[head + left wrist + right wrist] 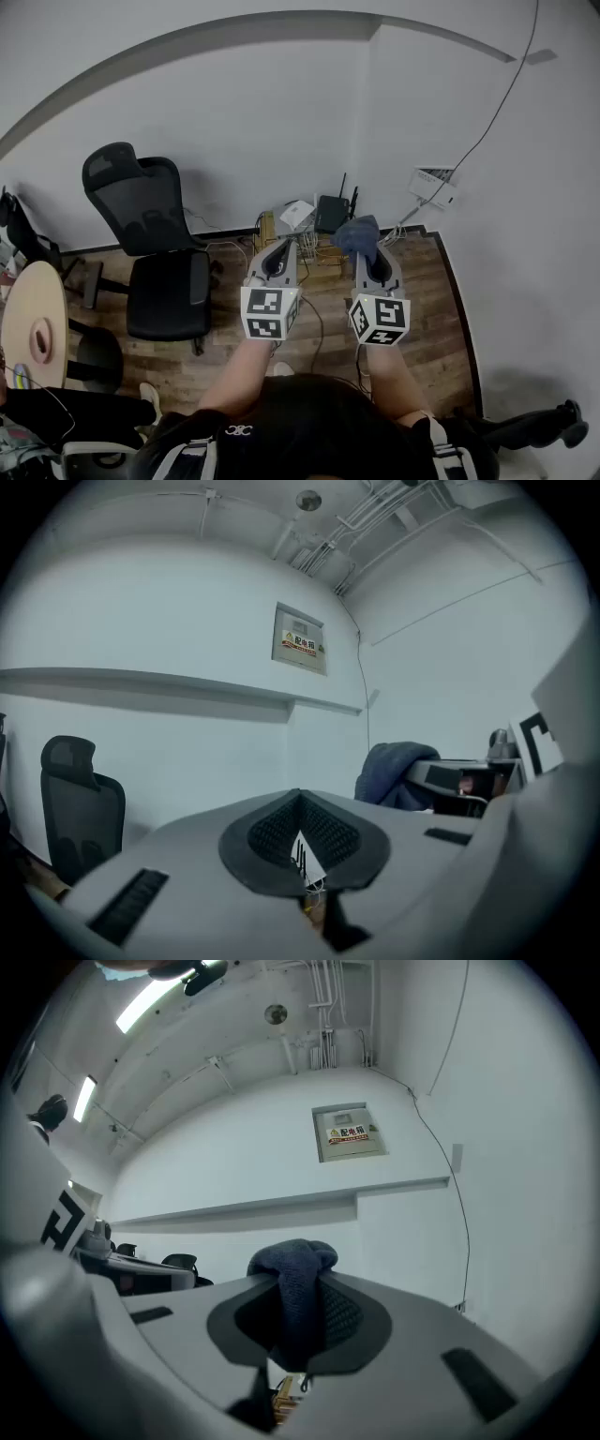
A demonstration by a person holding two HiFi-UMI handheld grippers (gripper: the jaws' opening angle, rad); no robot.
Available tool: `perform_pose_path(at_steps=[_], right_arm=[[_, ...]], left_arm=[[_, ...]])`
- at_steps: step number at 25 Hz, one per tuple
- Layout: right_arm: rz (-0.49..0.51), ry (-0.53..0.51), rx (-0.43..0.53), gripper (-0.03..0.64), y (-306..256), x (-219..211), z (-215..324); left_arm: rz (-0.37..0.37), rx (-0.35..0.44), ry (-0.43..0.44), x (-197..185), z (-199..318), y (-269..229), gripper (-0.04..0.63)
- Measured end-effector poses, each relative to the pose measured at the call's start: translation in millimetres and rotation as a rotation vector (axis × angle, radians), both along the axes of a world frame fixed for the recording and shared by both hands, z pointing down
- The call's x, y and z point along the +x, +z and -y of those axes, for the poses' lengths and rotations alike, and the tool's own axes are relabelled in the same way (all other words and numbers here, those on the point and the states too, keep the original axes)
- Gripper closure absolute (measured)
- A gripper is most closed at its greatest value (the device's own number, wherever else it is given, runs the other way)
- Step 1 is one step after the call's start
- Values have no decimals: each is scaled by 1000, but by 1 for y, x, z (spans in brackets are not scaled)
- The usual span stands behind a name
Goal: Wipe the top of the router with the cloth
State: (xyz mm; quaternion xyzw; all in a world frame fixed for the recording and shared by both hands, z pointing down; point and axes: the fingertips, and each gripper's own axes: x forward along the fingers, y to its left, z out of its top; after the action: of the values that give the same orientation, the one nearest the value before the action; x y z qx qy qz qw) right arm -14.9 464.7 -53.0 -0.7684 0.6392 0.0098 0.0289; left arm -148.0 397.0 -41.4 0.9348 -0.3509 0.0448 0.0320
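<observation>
The black router (330,214) with upright antennae stands on a low wooden rack (314,255) in the room's corner, just beyond both grippers. A dark blue cloth (357,234) is bunched at the tip of my right gripper (364,249), which is shut on it; in the right gripper view the cloth (295,1288) hangs between the jaws of that gripper (298,1326). My left gripper (279,249) is held beside it, shut and holding nothing. In the left gripper view only a thin slit shows at my left gripper (302,847), and the cloth (389,772) appears at the right.
A black office chair (155,253) stands to the left on the wooden floor. A round table (33,323) is at the far left edge. A white box (298,214) lies next to the router, with loose cables around. A wall socket (433,186) sits on the right wall.
</observation>
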Motion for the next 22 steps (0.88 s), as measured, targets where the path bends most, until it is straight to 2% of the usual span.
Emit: perform_pose_path(at_steps=[10,22], right_arm=[[15,-9,-9,578,8,-8,3],[20,-22,-11,577,10,-16,43]], left_arm=[[10,-8,0,-7,-1,7,601],[-4,-18,11,-9,38,12,601]])
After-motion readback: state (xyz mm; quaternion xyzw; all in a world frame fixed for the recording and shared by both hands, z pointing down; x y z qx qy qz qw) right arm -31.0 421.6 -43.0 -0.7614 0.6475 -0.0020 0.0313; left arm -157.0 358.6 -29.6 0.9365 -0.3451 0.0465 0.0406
